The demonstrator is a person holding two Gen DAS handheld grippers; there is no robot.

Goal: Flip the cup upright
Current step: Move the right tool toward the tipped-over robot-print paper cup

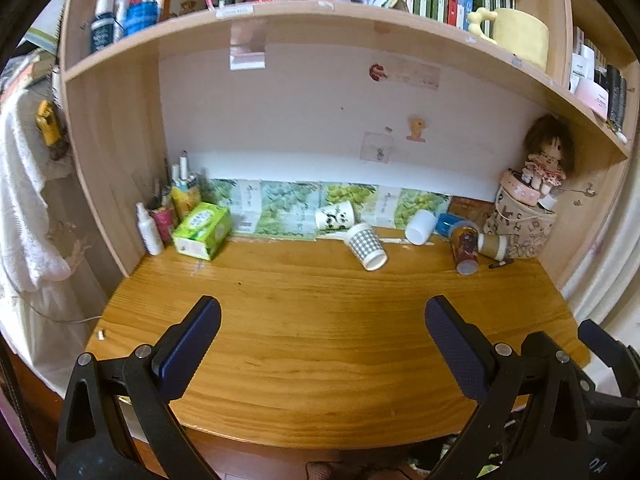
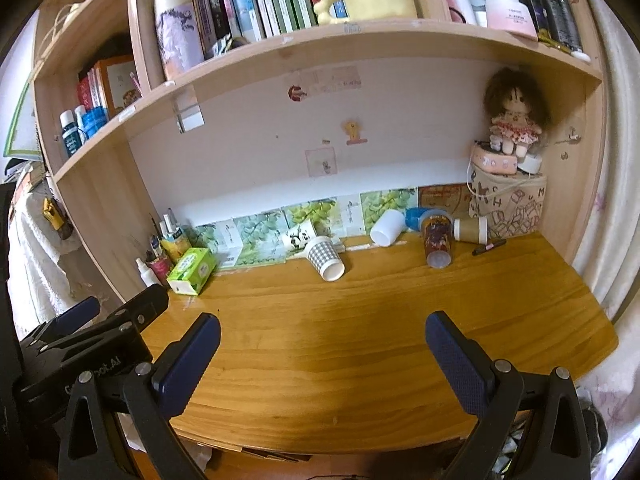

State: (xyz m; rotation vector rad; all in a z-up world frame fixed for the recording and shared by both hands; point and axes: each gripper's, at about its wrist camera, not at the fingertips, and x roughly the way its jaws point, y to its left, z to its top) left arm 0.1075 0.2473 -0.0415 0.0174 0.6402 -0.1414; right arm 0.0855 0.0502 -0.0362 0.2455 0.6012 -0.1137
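Several cups lie on their sides at the back of the wooden desk. A grey checked cup lies with its mouth toward me. Behind it lies a panda cup. To the right lie a white cup, a blue cup, a red patterned cup and a brown paper cup. My left gripper and right gripper are both open and empty, over the desk's front, far from the cups.
A green tissue box and small bottles stand at the back left. A patterned box with a doll stands at the back right. A brown pen lies near it. A shelf of books hangs overhead.
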